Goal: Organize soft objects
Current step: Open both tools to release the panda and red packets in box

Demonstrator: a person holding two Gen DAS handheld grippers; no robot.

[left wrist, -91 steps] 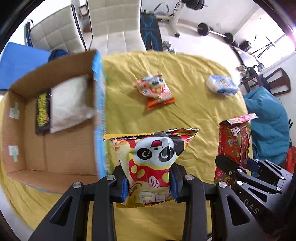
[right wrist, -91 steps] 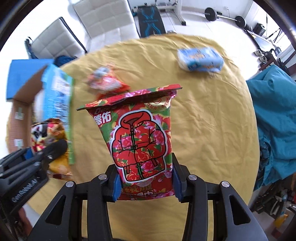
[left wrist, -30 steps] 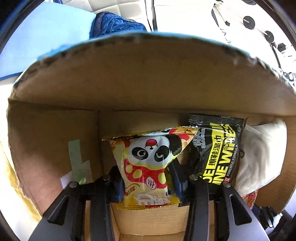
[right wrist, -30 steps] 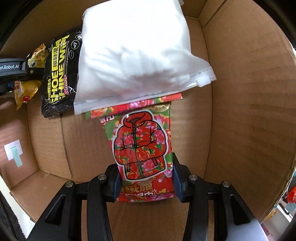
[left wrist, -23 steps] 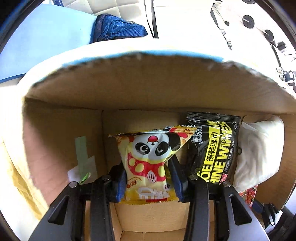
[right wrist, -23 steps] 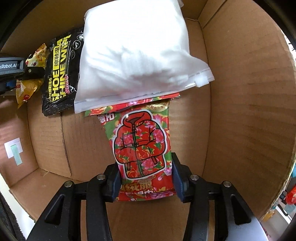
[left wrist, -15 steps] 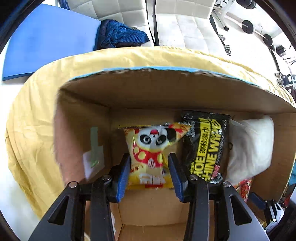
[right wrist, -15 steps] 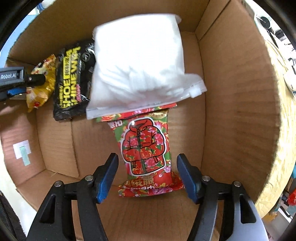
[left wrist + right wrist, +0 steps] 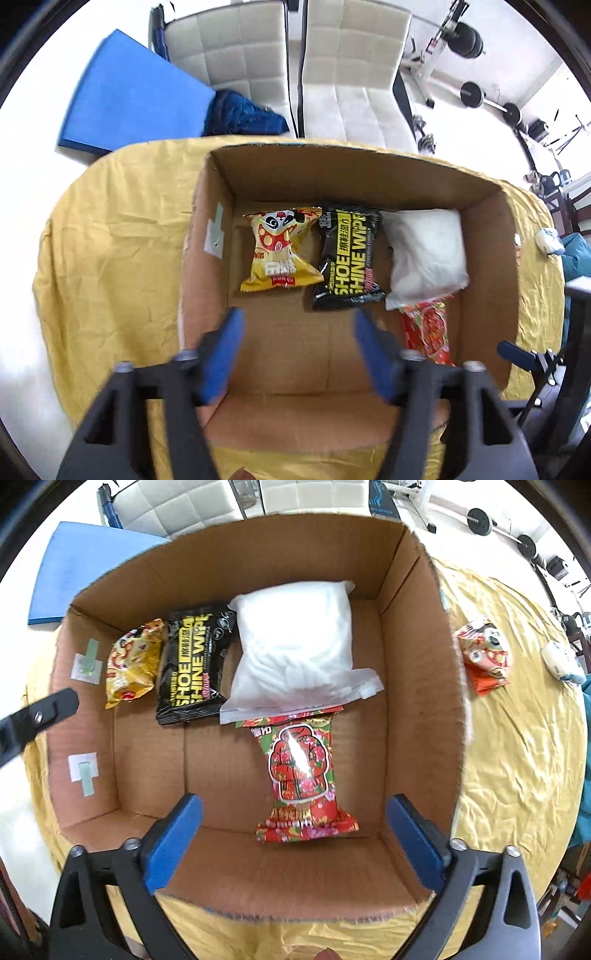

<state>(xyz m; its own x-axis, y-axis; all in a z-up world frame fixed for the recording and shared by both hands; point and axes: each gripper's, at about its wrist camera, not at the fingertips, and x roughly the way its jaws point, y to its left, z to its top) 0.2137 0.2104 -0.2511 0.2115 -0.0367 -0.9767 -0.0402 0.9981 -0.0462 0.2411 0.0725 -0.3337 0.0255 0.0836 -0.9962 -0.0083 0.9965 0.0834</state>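
Note:
A cardboard box [image 9: 207, 236] [image 9: 421, 686] stands on the yellow tablecloth. Inside lie a yellow panda snack bag [image 9: 279, 251] [image 9: 129, 662], a black shoe-wipes pack [image 9: 347, 258] [image 9: 194, 664], a white plastic pouch [image 9: 424, 254] [image 9: 295, 646] and a red floral snack bag [image 9: 426, 328] [image 9: 301, 775]. My left gripper [image 9: 297, 332] is open and empty above the box's near part. My right gripper [image 9: 291, 823] is open and empty above the red bag's near end.
On the cloth right of the box lie an orange-red snack bag [image 9: 485, 653] and a white-blue pack [image 9: 561, 661] [image 9: 548, 240]. White chairs [image 9: 332, 74], a blue mat [image 9: 125, 96] and gym weights [image 9: 472, 94] lie beyond the table.
Both grippers have opened, let go of the panda bag and the red bag inside the box, and pulled back and up. Both bags now lie on the box floor.

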